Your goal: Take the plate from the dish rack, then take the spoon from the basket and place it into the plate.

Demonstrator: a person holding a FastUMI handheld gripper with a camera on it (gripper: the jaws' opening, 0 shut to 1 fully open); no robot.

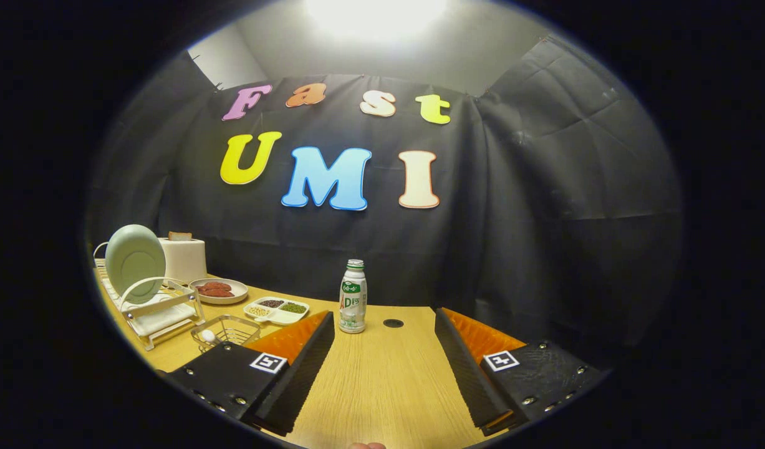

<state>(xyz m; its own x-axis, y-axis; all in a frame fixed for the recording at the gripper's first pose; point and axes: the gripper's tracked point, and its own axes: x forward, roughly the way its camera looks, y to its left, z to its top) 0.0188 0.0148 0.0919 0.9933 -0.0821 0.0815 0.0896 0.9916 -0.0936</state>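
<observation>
1. Pale green plate stands upright on edge in the white dish rack, far off to the left of the gripper and well apart from it
2. The step in hand looks like the reach for that plate, so the person would do well to swing the gripper left and come at the rim square on, one finger on each face of the plate
3. A lift straight up out of the slots seems safest, since the rack's white hoop crosses the plate's lower front
4. The wire basket sits just ahead of the left finger; a pale spoon end seems to lie in it
5. The jaws stand spread wide over bare wooden table, holding and touching nothing; a bottle stands beyond them
</observation>
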